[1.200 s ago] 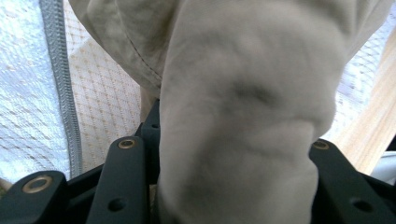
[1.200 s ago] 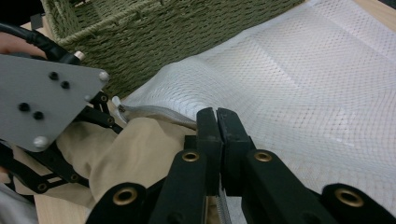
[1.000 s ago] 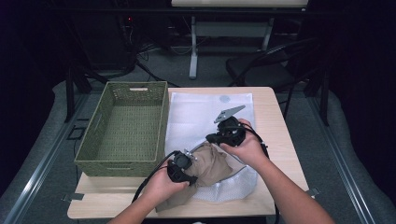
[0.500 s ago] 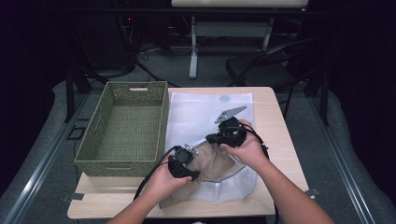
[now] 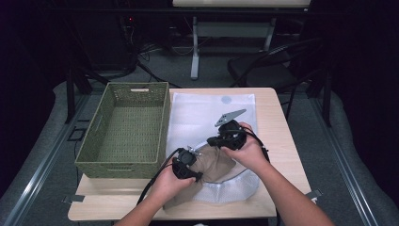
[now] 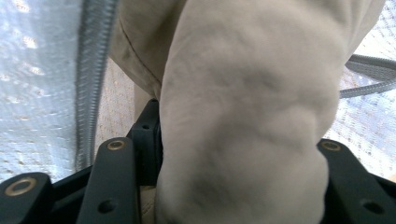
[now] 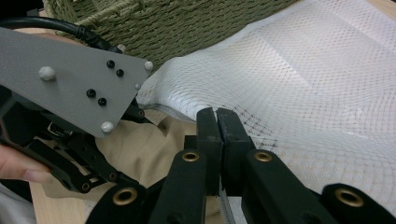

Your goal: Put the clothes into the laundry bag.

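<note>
Moved since a second ago: your left claw (image 5: 194, 155) has slid a little farther up the beige garment (image 5: 214, 165) toward the bag's mouth, and its jaws have just been opening around the bunched cloth.
Left claw: from its own view (image 6: 233, 186), a thick roll of the beige garment (image 6: 247, 116) fills the gap between the jaws; the pads look loosened, so I read this as a relaxing hold, not a firm pinch.
Right claw: pinched tight (image 7: 217, 123) on the zipper edge of the white mesh laundry bag (image 7: 303, 79), holding the mouth up; in the high view it sits at (image 5: 217, 140).
Meaning for the work: you seem to be feeding the garment into the bag; the loosened left hold suggests a release and re-grip lower down for another push.
Garment: partly inside the mesh laundry bag (image 5: 207, 113), its lower end lying out on the surface (image 5: 277, 136) near your side.
Zipper tape: grey, running beside the cloth (image 6: 91, 84).
Basket: green woven basket (image 5: 124, 129) stands just left of the bag, touching or nearly touching it.
Writing: none readable; a small round pale-blue mark (image 5: 227, 100) sits near the bag's far edge, too small to read.
Risk: cloth may slump back out while the left hold is slack.
</note>
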`<state>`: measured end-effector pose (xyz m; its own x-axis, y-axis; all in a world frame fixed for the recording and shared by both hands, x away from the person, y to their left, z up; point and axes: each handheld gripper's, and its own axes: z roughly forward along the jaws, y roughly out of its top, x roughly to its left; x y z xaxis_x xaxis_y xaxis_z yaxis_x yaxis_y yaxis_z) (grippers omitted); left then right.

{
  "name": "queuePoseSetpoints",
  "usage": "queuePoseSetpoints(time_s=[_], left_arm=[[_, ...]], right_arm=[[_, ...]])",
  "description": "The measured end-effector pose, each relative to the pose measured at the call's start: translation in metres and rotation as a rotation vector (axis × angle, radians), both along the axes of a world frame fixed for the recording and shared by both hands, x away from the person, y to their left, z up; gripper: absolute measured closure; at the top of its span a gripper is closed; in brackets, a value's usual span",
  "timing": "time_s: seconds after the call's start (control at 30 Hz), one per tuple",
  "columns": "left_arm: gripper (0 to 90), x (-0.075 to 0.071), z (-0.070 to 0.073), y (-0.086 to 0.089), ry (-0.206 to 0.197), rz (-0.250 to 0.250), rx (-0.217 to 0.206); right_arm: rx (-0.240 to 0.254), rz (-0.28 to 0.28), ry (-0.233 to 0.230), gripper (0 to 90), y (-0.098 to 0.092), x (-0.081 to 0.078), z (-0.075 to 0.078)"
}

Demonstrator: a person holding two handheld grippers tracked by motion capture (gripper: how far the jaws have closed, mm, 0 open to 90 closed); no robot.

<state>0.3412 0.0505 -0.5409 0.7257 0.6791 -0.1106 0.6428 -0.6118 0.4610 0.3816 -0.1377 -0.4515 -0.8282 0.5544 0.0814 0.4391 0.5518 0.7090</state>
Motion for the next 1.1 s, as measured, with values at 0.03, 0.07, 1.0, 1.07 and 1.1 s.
queuePoseSetpoints(time_s=[0.03, 0.07, 1.0, 1.07, 1.1], left_arm=[[47.3, -0.001, 0.0, 0.0, -0.001, 0.0, 0.001], [47.0, -0.001, 0.0, 0.0, -0.005, -0.002, 0.002], [31.0, -0.006, -0.003, 0.001, -0.036, -0.009, 0.05], [30.7, -0.006, -0.003, 0.002, -0.03, -0.009, 0.044], [30.8, -0.006, -0.003, 0.003, -0.027, -0.013, 0.043]], right_arm=[[-0.003, 0.002, 0.001, 88.7, 0.0, 0.0, 0.0], [0.002, -0.001, 0.004, 88.8, 0.0, 0.0, 0.0], [0.012, -0.03, -0.008, 88.5, 0.0, -0.008, -0.006], [0.016, -0.03, -0.009, 88.5, 0.002, -0.008, -0.008], [0.012, -0.029, -0.008, 88.4, 0.002, -0.009, -0.008]])
